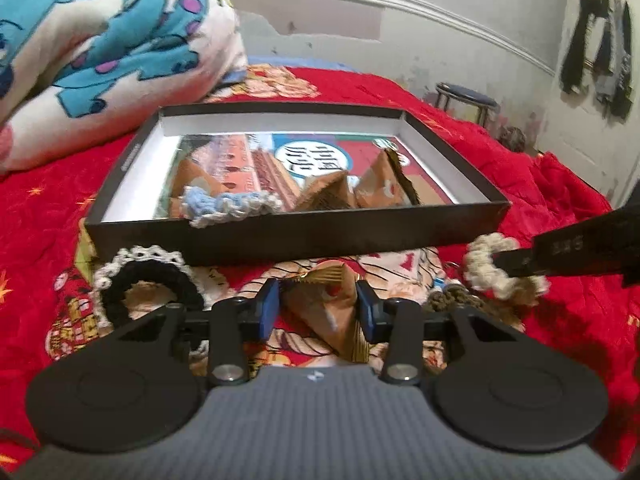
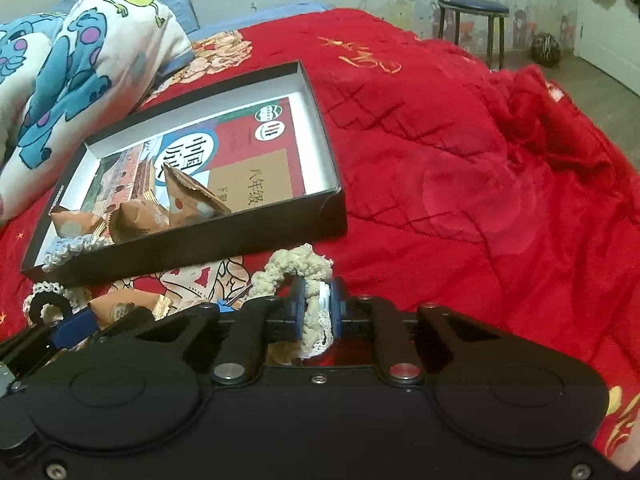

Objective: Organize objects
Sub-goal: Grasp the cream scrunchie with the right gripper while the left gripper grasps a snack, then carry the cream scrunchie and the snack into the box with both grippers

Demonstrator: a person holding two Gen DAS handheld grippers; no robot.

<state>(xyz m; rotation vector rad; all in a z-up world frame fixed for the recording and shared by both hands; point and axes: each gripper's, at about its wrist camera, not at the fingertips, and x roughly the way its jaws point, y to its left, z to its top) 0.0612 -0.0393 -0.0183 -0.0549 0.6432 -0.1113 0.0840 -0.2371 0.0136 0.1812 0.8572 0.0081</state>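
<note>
A shallow black box point(image 1: 304, 236) point(image 2: 188, 246) lies on the red bedspread, holding a printed book, several tan snack packets point(image 1: 332, 192) point(image 2: 188, 196) and a blue-white crochet scrunchie point(image 1: 228, 206) point(image 2: 72, 250). My left gripper point(image 1: 318, 310) has its blue pads against both sides of a tan snack packet point(image 1: 320, 308) in front of the box. My right gripper point(image 2: 316, 312) is shut on a cream crochet scrunchie point(image 2: 300, 272) point(image 1: 500, 268), just right of the box's near corner. A black-and-white scrunchie point(image 1: 148, 284) point(image 2: 46, 304) lies at the left.
A rolled cartoon-print blanket point(image 1: 100, 52) point(image 2: 80, 76) lies behind the box on the left. A brownish crochet piece point(image 1: 452, 300) lies by the left gripper. A stool point(image 1: 466, 100) point(image 2: 472, 12) stands beyond the bed. The red bedspread point(image 2: 460, 160) stretches to the right.
</note>
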